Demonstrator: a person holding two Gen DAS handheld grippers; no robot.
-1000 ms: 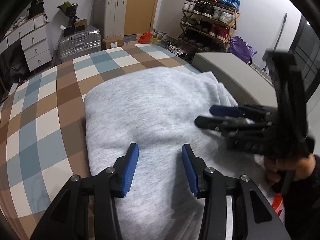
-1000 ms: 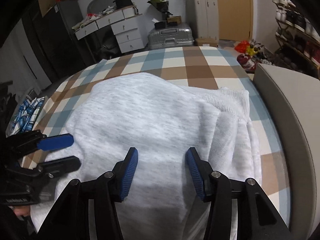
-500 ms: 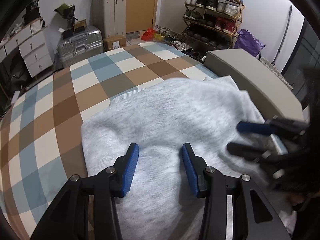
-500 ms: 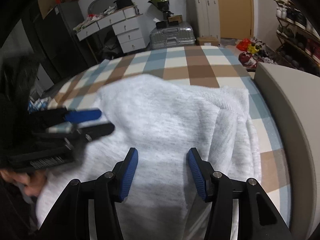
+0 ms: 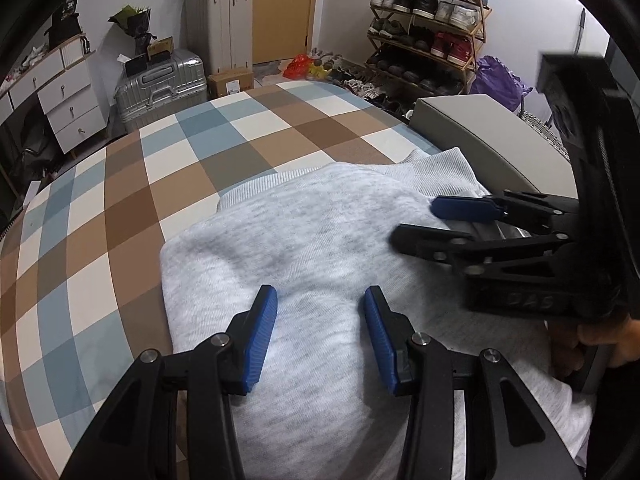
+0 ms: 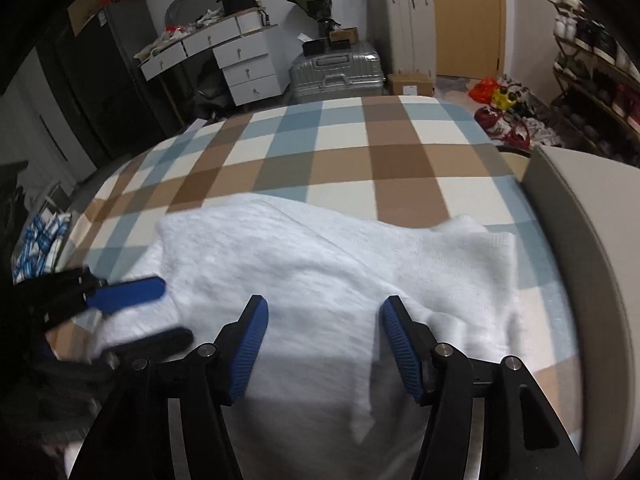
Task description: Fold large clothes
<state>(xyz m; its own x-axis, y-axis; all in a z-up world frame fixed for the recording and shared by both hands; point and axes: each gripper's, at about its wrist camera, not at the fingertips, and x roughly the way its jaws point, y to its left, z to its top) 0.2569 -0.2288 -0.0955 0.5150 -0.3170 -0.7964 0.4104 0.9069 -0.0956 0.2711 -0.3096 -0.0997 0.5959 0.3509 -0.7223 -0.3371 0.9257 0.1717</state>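
grey knit garment (image 5: 320,240), ribbed hem toward far bed (image 5: 120,208) end

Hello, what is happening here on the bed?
A person is folding a grey sweatshirt on a checked bed, with a gripper in each hand. The left gripper is open above the cloth and holds nothing. The right gripper is opening, also with nothing between its pads. The sweatshirt lies partly folded.
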